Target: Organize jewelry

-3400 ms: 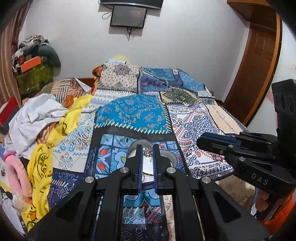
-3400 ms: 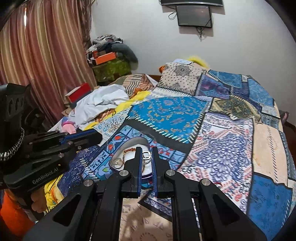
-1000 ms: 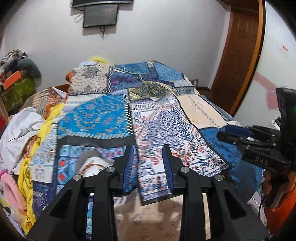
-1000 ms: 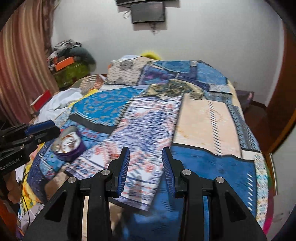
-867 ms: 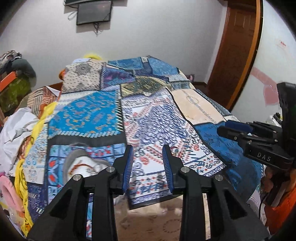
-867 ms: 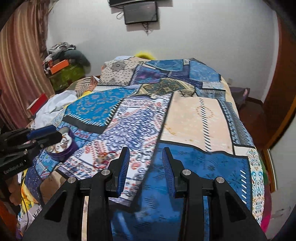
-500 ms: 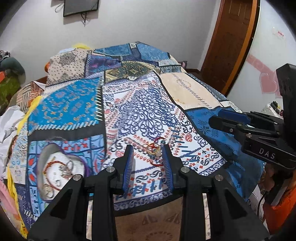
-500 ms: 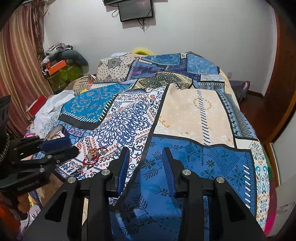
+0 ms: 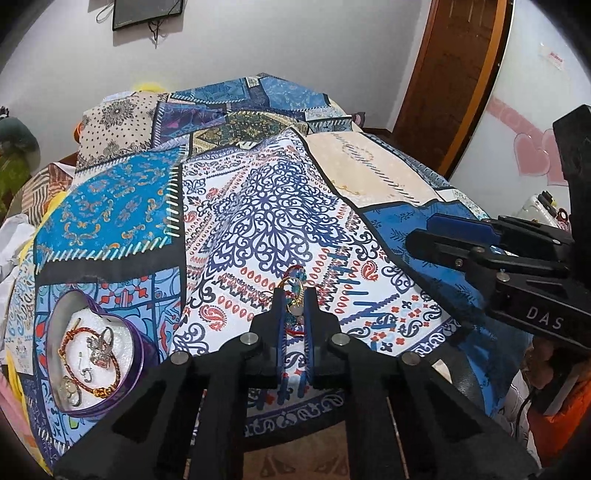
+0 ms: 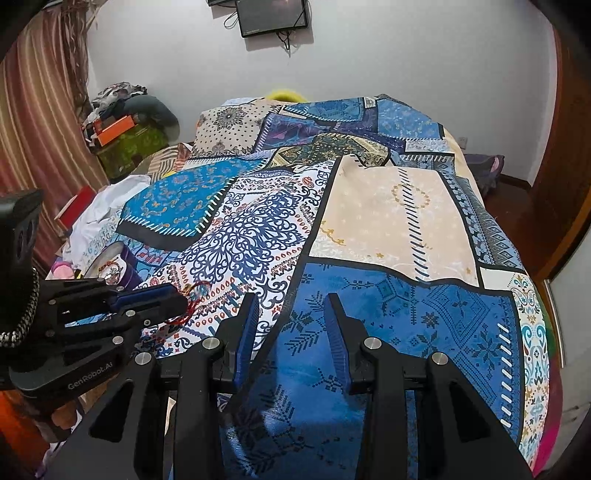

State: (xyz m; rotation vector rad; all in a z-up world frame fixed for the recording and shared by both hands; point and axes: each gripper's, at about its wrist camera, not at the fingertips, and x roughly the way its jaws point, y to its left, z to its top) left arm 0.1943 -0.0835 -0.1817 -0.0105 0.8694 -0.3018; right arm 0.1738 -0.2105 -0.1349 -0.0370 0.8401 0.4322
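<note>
The left gripper (image 9: 294, 301) is low over the patchwork bedspread (image 9: 266, 206), its jaws drawn to a narrow gap around a small tangle of jewelry (image 9: 293, 286): a red cord loop with a gold ring and a pale bead. Whether the blue pads actually pinch the piece or only flank it cannot be told from either view. The tangle lies on the white, blue-scrolled patch, its long axis running away from the left wrist camera, roughly in line with the fingers; the red loop end points toward the far end of the bed and a red strand trails back between the jaws. From the right wrist view the same piece (image 10: 195, 293) shows at the tip of the left gripper (image 10: 173, 299), red cord curling beside and below the fingertip.

The right gripper (image 10: 290, 317) hangs above the dark blue patch nearer the foot of the bed, jaws spread wide with nothing between them, well apart from the jewelry.

To the left of the tangle, a purple heart-shaped tin (image 9: 138, 354) sits on the bedspread, its white lining holding a red-and-gold bracelet (image 9: 68, 345), a silver ornament and rings. A wall-mounted screen (image 10: 273, 16) hangs above the head of the bed.
</note>
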